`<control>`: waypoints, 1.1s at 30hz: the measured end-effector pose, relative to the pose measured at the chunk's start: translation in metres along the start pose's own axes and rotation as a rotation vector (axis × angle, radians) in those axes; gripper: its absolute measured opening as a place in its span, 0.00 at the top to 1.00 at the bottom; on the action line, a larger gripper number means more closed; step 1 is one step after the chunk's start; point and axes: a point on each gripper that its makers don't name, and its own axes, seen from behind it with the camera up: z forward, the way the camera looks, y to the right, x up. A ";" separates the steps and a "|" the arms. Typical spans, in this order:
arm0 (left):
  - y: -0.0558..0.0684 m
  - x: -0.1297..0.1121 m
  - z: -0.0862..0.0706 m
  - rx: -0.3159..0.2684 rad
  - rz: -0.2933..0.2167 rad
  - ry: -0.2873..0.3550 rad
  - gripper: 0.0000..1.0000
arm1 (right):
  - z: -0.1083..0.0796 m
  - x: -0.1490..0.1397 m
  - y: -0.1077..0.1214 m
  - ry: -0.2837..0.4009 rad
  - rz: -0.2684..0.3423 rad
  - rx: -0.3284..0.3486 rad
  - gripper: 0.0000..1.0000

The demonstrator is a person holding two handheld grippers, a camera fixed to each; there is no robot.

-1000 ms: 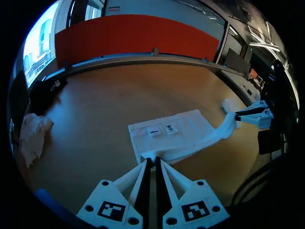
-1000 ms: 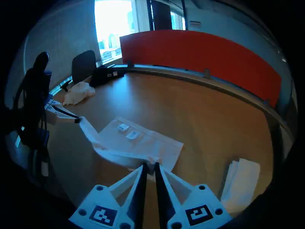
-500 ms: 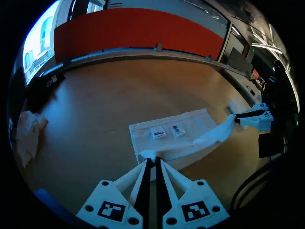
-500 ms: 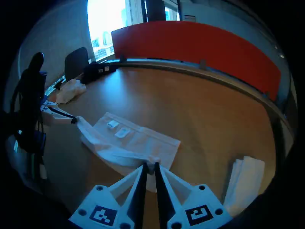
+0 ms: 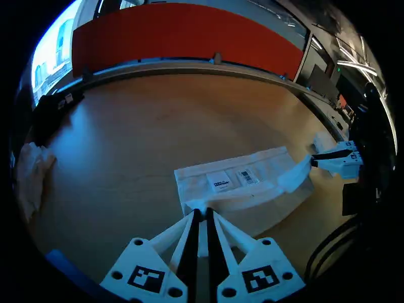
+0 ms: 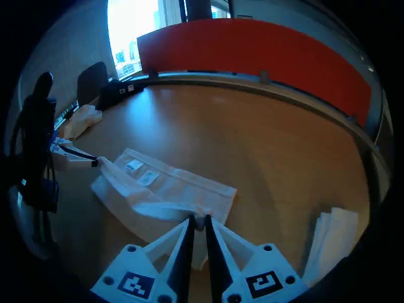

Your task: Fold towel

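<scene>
A white towel (image 5: 252, 189) is lying on a wide wooden counter (image 5: 151, 126), partly flat and partly lifted along its near edge. In the left gripper view, the left claw (image 5: 201, 212) is pinching one near corner of the towel, with its two fingers pressed close together on a small bunch of cloth. Off to that view's right, the right claw (image 5: 315, 162) is gripping the other near corner, and the edge between the two claws is hanging in a soft raised fold above the flat layer. Two small white tags (image 5: 232, 178) are showing on the flat part of the towel, side by side.

In the right gripper view, the right claw's fingers are likewise squeezing together on a tuft of the towel, which is spreading away to the left in loose wrinkles.

A crumpled cloth (image 6: 83, 117) is sitting near the counter's far left edge, well apart from the towel. A stack of folded cloths (image 6: 331, 237) is resting at the right. An orange partition (image 5: 187, 35) is running along the back of the counter.
</scene>
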 end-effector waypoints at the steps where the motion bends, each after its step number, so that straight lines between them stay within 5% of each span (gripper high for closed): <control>1: -0.001 0.000 0.002 0.002 -0.003 0.000 0.88 | 0.002 0.000 0.002 -0.002 0.001 -0.009 0.83; 8: -0.009 0.000 0.009 0.029 -0.008 0.003 0.86 | 0.013 -0.002 0.010 -0.007 0.009 -0.041 0.80; 12: -0.011 0.002 0.009 0.042 -0.004 0.006 0.74 | 0.016 -0.001 0.012 -0.003 0.009 -0.056 0.77; 18: -0.015 0.007 0.009 0.058 -0.001 0.017 0.67 | 0.016 0.001 0.017 0.005 0.006 -0.081 0.61; 20: -0.016 0.007 0.008 0.062 -0.001 0.018 0.65 | 0.015 0.002 0.018 0.008 0.005 -0.087 0.45; 24: -0.015 0.007 0.005 0.060 -0.002 0.017 0.32 | 0.012 0.002 0.020 0.011 0.008 -0.096 0.13; 26: -0.013 0.006 0.005 0.053 -0.005 0.011 0.18 | 0.011 0.001 0.019 0.012 0.011 -0.096 0.10; 30: -0.010 0.005 0.004 0.042 -0.020 0.008 0.05 | 0.009 -0.002 0.018 0.009 0.017 -0.093 0.10; 33: -0.010 0.004 0.002 0.040 -0.023 0.013 0.04 | 0.008 -0.004 0.018 0.006 0.017 -0.092 0.10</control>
